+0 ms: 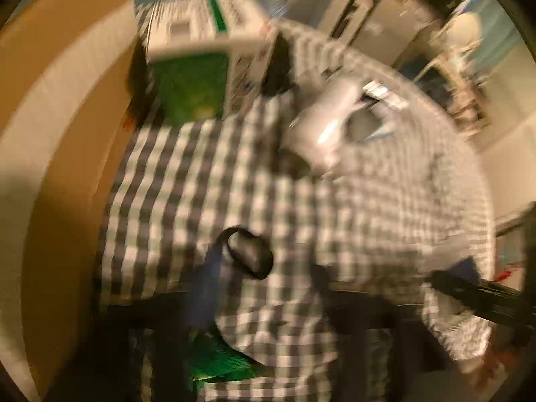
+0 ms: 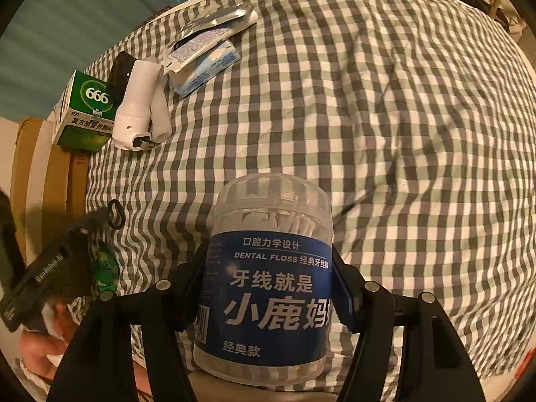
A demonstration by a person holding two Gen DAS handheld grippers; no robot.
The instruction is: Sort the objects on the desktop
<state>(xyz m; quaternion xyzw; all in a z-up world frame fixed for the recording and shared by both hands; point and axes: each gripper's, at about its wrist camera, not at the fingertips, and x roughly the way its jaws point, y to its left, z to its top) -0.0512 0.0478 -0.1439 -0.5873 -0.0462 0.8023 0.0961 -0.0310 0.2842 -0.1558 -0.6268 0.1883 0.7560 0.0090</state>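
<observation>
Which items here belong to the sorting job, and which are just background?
Job items:
dental floss jar, gripped by the right gripper
green medicine box
white device
toothpaste tube
blue-and-white packet
small black ring
left gripper

Background:
checked cloth
cardboard
teal curtain

Floss jar (image 2: 268,288) sits between my right claw (image 2: 271,301) fingers, on the checked cloth (image 2: 385,117). Far left at cloth edge: medicine box (image 2: 85,114), w/ white device (image 2: 135,107) just right of it. Behind those, tube (image 2: 214,31) lies on a small pack (image 2: 209,67). My left claw (image 2: 67,261) is at near left, ring (image 2: 115,214) just beyond it, sachet (image 2: 106,268) right beside it.
</observation>
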